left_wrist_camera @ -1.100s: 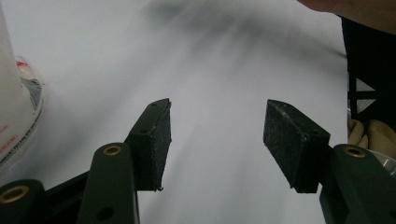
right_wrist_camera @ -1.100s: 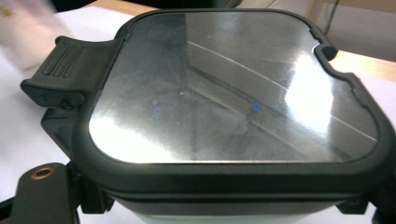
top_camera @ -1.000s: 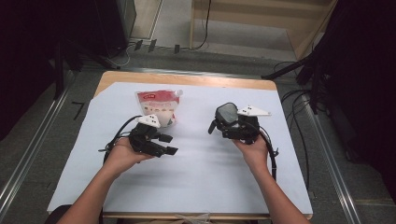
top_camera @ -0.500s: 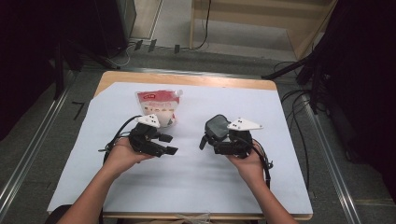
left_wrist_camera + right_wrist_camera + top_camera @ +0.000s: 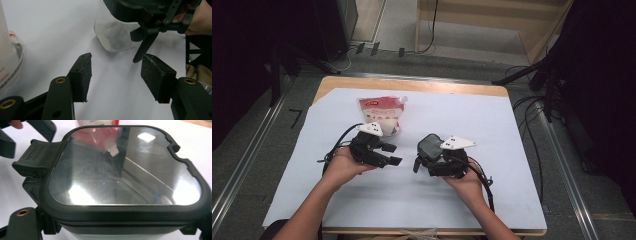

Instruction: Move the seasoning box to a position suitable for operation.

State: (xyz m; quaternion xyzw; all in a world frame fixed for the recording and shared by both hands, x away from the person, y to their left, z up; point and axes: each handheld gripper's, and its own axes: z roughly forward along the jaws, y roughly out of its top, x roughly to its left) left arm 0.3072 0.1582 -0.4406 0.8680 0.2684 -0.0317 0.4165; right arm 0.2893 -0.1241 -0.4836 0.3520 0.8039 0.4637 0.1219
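Left tongs point(image 5: 393, 154): jaws spread wide with bare sheet between the pads point(image 5: 83, 75); held low over the bench, pointing toward the right tongs.
Right tongs point(image 5: 418, 161): closed around a lidded container point(image 5: 430, 146), held just above the bench.
Container count: one; clear body, dark rimmed lid point(image 5: 125, 167) with a ribbed side latch point(image 5: 35, 155); the glossy lid reflects the pouch.
Pouch count: one red and white pouch point(image 5: 383, 114) with a corner spout, lying flat on the sheet just beyond the left tongs.
Writing: red print on the pouch, too small to read.
Bench point(image 5: 412, 85): one wooden top, covered by one white sheet point(image 5: 492, 125).
Hands: two, a left hand point(image 5: 343, 167) and a right hand point(image 5: 467, 181), one on each tool.
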